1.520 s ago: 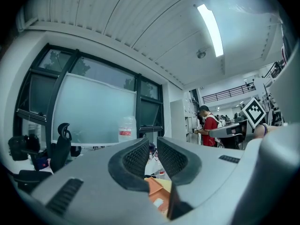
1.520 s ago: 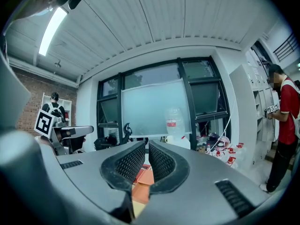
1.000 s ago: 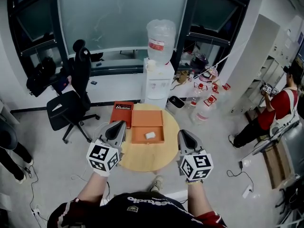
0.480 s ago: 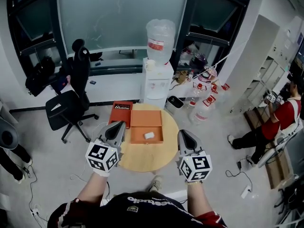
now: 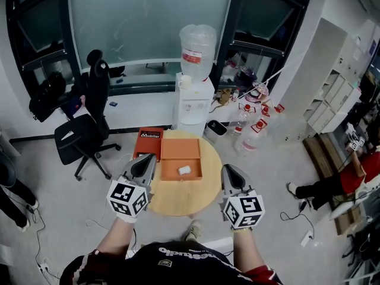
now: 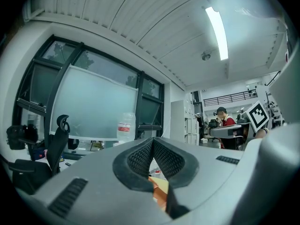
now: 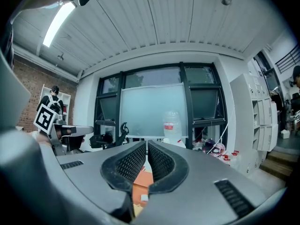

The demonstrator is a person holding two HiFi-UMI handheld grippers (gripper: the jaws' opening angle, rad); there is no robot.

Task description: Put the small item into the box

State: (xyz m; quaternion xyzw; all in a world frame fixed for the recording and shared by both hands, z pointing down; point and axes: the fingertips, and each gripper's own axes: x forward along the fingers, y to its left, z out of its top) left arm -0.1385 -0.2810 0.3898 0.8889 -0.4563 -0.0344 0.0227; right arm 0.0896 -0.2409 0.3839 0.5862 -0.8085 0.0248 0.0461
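the small white block-shaped item [image 5: 184, 170] lies inside the open flat orange cardboard box [image 5: 180, 149], in the box's near half and a little right of its middle. nothing touches it. in the right gripper view the item [image 7: 144, 197] shows low down through the gap below the pads, with the orange box [image 7: 140, 182] around it.

the box rests on the round light wooden table [image 5: 184, 199], at the table's far edge and left of its centre. a flat dark red rectangular piece with white print [image 5: 147, 142] lies just beside the box at the table's far-left edge, partly over the rim.

the left gripper [image 5: 146, 158] is above the table's left edge, its tips pointing at the red piece; its jaws are pressed together with nothing between them, as the left gripper view [image 6: 152, 141] shows. the right gripper [image 5: 229, 168] is above the table's right edge, apart from the box; its pads [image 7: 146, 145] stand together but for a thin slit, holding nothing.

beyond the table stand a white water dispenser with a clear bottle on top [image 5: 193, 94] and, to the left, a black office chair [image 5: 83, 129].
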